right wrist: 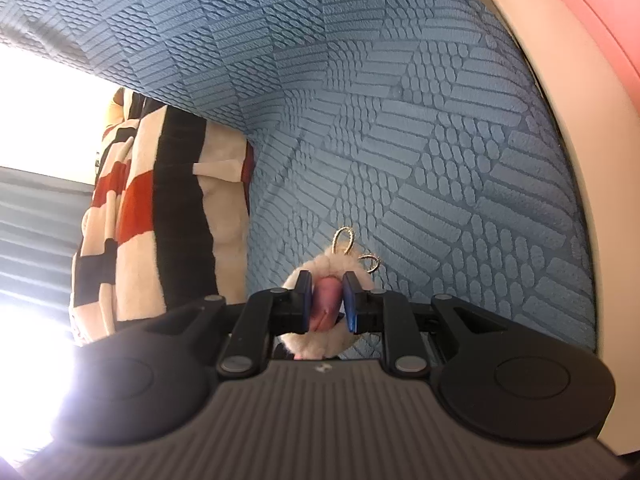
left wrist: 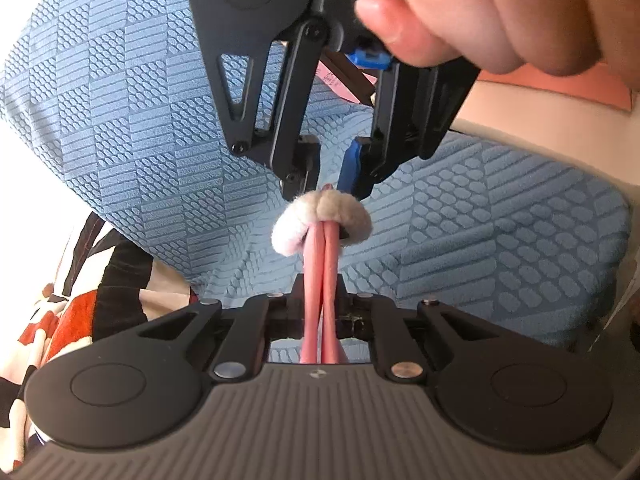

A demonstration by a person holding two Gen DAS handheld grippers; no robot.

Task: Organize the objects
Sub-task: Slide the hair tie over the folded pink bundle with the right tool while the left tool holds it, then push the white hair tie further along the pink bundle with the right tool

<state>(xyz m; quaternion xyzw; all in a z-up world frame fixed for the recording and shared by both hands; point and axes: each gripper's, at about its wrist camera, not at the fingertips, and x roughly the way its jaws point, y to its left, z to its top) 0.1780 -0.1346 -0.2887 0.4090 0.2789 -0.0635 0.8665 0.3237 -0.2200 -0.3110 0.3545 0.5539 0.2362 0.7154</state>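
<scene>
The pink cord [left wrist: 322, 280] is doubled into two strands that run side by side, and their long axis lies straight out from the left gripper [left wrist: 320, 322] toward the right gripper [left wrist: 326, 190]. The two grippers face each other along that line, above the blue textured sofa cushion [left wrist: 500, 240].

The left gripper's jaws are drawn narrow around the near end of the strands, which pass between them; the pads themselves are hidden behind the gripper body, so the grip there is a judgement, though a likely one.

A fluffy white hair tie [left wrist: 320, 222] rings the cord close to its far end, just beside the right gripper's tips. From the right wrist view, the right gripper [right wrist: 327, 300] pinches the folded pink end between its blue pads [right wrist: 306, 300], and the hair tie [right wrist: 320, 276] bulges around them, with two small gold wire loops [right wrist: 344, 238] sticking out of it.

A hand [left wrist: 500, 16] holds the right gripper. A red, black and cream striped cloth [left wrist: 60, 312] lies well off to the side.

The next move seems to turn on this axis: the tie must travel or twist along the strands between the two grips.
</scene>
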